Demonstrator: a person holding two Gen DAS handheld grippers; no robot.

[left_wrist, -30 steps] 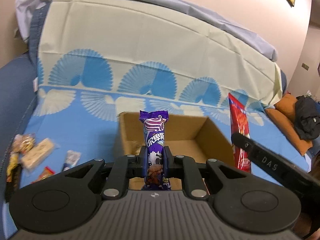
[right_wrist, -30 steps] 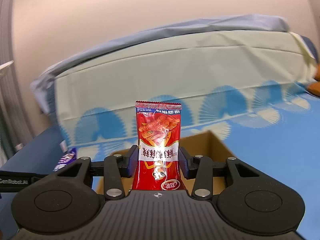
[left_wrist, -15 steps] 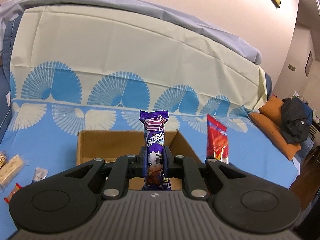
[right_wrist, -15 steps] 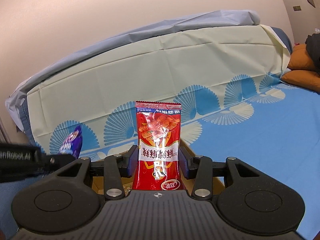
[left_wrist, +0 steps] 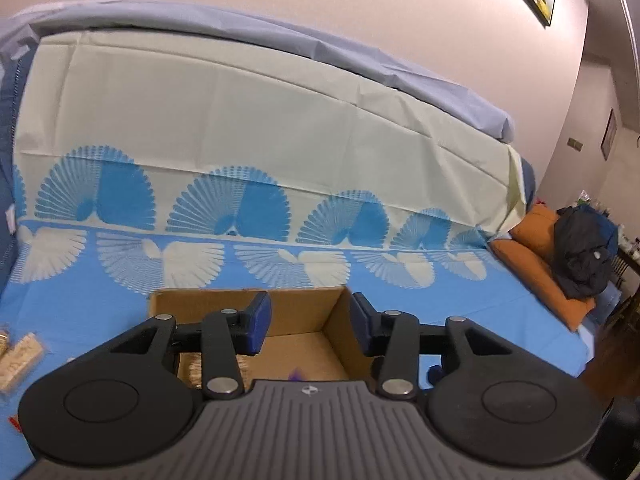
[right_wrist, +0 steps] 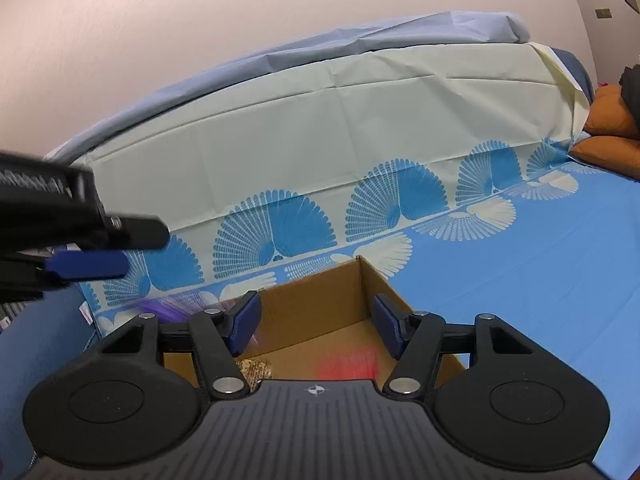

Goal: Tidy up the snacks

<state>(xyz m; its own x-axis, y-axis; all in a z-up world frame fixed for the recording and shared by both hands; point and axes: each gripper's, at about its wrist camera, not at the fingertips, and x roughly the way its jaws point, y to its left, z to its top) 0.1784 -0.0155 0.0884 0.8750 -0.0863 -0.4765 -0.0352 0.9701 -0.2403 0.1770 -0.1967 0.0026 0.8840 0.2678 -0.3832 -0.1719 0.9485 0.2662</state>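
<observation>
With both claws, left [left_wrist: 308,326] and right [right_wrist: 316,326], opening empty over the box [right_wrist: 320,304], the red pack [right_wrist: 347,362] blurring inside could bounce out.

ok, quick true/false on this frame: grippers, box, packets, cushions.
1. The left gripper clamps a purple packet. False: its jaws are opening with nothing between them.
2. The right gripper hovers over the cardboard box. True.
3. The box stands on bare wood. False: it sits on a blue fan-patterned sheet.
4. A red blur shows inside the box. True.
5. Orange cushions lie at the right. True.
</observation>
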